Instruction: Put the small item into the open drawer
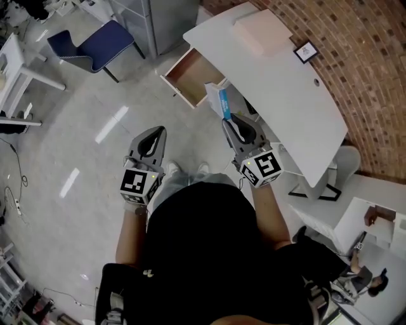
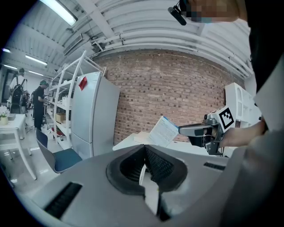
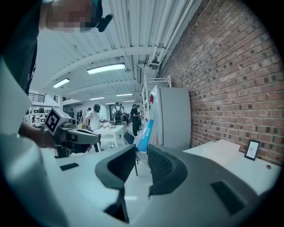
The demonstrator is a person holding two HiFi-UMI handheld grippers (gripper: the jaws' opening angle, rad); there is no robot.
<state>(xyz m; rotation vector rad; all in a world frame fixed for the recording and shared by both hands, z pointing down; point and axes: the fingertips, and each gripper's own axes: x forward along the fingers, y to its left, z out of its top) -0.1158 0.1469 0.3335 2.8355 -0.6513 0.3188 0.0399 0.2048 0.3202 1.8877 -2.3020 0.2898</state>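
Note:
The small item is a flat white-and-blue box (image 1: pixel 219 100). My right gripper (image 1: pixel 229 119) is shut on its near end and holds it up in the air, just right of the open drawer (image 1: pixel 187 75). In the right gripper view the box (image 3: pixel 144 131) stands on edge between the pads of my right gripper (image 3: pixel 141 148). The left gripper view shows the box (image 2: pixel 163 132) sticking out from the right gripper's tips. The wooden drawer is pulled out from under the white desk (image 1: pixel 285 82), and its inside looks bare. My left gripper (image 1: pixel 158 130) hangs over the floor, shut and empty.
A blue chair (image 1: pixel 95 44) stands on the floor at the far left. A grey cabinet (image 1: pixel 158 19) rises behind the drawer. On the desk lie a beige pad (image 1: pixel 260 32) and a small framed picture (image 1: pixel 305 51). A brick wall (image 1: pixel 374 76) runs behind the desk.

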